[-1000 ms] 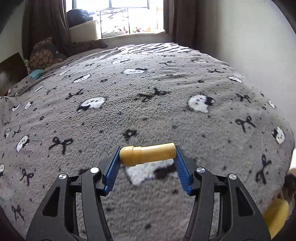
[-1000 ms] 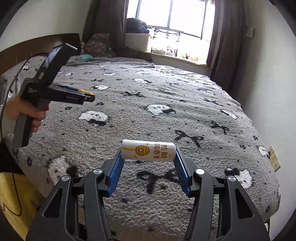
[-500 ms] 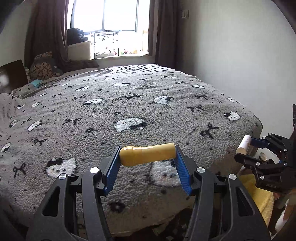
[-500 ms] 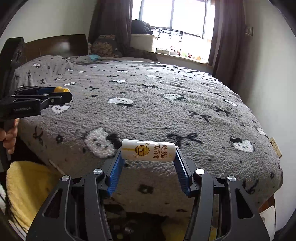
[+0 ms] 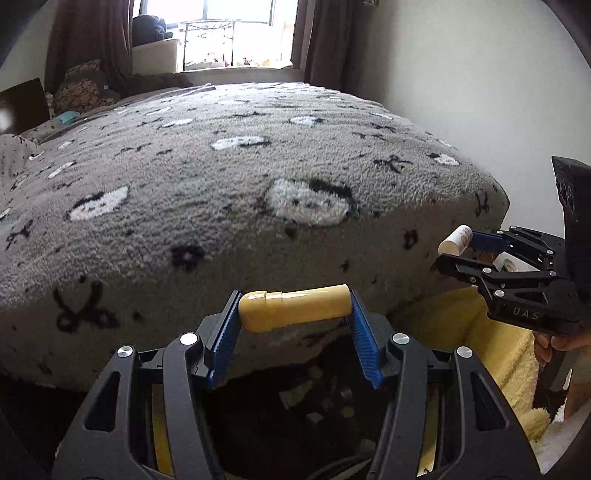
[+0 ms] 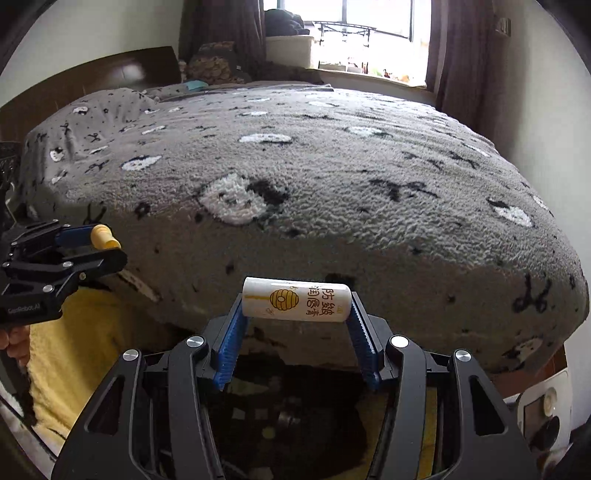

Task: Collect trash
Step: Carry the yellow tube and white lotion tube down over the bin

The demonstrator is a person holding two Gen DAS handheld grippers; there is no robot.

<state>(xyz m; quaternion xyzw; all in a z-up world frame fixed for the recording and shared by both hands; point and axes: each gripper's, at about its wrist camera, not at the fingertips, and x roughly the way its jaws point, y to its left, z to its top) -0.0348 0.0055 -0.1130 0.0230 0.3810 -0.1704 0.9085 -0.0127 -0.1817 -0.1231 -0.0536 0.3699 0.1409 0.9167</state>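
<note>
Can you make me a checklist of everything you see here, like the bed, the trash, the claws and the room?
Surface: grey fleece blanket with white and black patterns covers the bed.
Job's things: yellow tube in the left claw; white lip balm tube with a honeycomb picture in the right claw.
Clutter: dark bin with scraps below both claws; yellow towel beside it.
Grippers: both shut on their tubes, held past the bed edge.
Cables: nothing seen.
Surroundings: window, dark curtains, wooden headboard.

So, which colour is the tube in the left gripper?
Yellow tube, all over; the left wrist view shows it best.
</note>
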